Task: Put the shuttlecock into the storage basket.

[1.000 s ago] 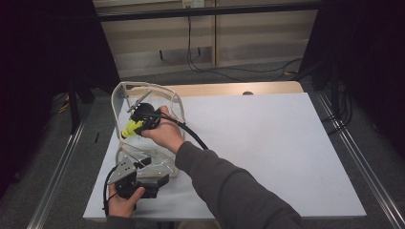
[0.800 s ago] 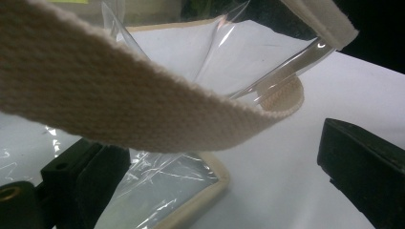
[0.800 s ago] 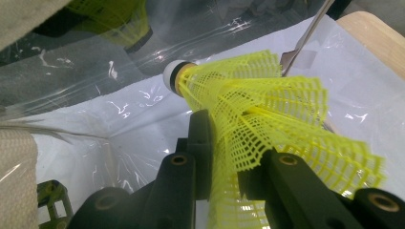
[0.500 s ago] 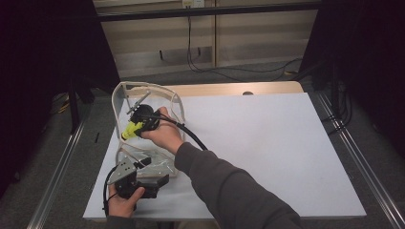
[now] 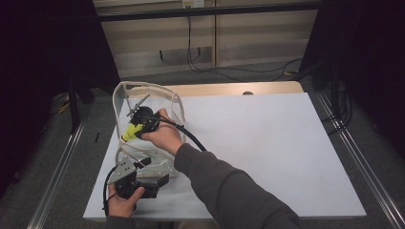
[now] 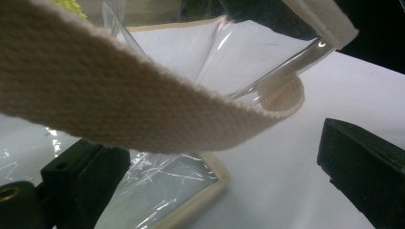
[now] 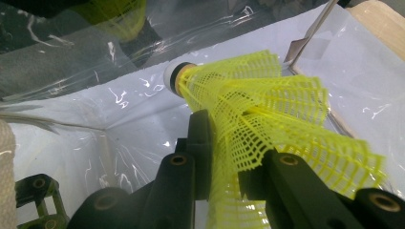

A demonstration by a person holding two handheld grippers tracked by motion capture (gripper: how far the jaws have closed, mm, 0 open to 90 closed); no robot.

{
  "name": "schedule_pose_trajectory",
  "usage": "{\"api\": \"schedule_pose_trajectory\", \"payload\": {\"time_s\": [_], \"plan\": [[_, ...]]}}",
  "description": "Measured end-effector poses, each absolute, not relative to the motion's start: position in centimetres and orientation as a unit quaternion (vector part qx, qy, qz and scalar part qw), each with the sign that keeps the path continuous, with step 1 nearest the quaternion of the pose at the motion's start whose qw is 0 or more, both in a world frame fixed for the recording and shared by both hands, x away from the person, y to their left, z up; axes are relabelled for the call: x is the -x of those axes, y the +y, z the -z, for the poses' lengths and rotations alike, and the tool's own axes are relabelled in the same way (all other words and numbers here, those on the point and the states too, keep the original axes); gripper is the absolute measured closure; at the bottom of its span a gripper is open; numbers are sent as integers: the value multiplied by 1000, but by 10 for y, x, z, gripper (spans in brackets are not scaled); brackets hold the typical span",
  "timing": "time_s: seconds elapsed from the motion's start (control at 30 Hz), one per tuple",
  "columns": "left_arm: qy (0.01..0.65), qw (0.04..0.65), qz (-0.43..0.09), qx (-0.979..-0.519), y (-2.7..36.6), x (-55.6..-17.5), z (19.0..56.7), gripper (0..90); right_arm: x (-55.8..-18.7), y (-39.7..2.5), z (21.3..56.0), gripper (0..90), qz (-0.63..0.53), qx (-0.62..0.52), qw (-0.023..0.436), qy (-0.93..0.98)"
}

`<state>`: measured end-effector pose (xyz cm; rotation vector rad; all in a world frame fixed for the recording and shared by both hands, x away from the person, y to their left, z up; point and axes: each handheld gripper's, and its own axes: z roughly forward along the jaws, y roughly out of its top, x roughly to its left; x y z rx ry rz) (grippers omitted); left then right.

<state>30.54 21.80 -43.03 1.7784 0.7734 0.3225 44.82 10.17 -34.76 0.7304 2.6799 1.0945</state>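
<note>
A clear plastic bag (image 5: 175, 106) with cream canvas trim stands open at the left of the white table (image 5: 267, 143). My right gripper (image 5: 136, 125) is shut on the mesh skirt of a yellow shuttlecock (image 5: 129, 133) and holds it at the bag's mouth. In the right gripper view the shuttlecock (image 7: 267, 105) sits between the jaws of the right gripper (image 7: 234, 138), its white cork pointing into the bag (image 7: 95, 138). My left gripper (image 5: 155, 180) lies at the bag's near bottom edge. In the left gripper view its jaws (image 6: 219, 143) stand wide apart under the canvas strap (image 6: 119, 105).
A thin metal piece (image 5: 136, 105) sticks up at the bag's mouth beside the right gripper. The right gripper's black cable (image 5: 191, 136) trails across the sleeve. A wooden board (image 5: 239, 88) lies along the table's far edge. Metal rails (image 5: 353, 157) flank the table.
The right gripper and the shuttlecock have sunk very slightly toward the bag. The left gripper has stayed where it was.
</note>
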Motion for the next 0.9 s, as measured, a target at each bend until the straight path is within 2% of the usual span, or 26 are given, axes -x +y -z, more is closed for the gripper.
{"api": "schedule_pose_trajectory", "payload": {"time_s": [0.8,0.9], "plan": [[327,554,-136,-753,219,-305,430,39,-447,105,354,778,-342,-239,71,906],[328,554,-136,-753,219,-305,430,39,-446,106,355,756,-341,-238,73,907]]}}
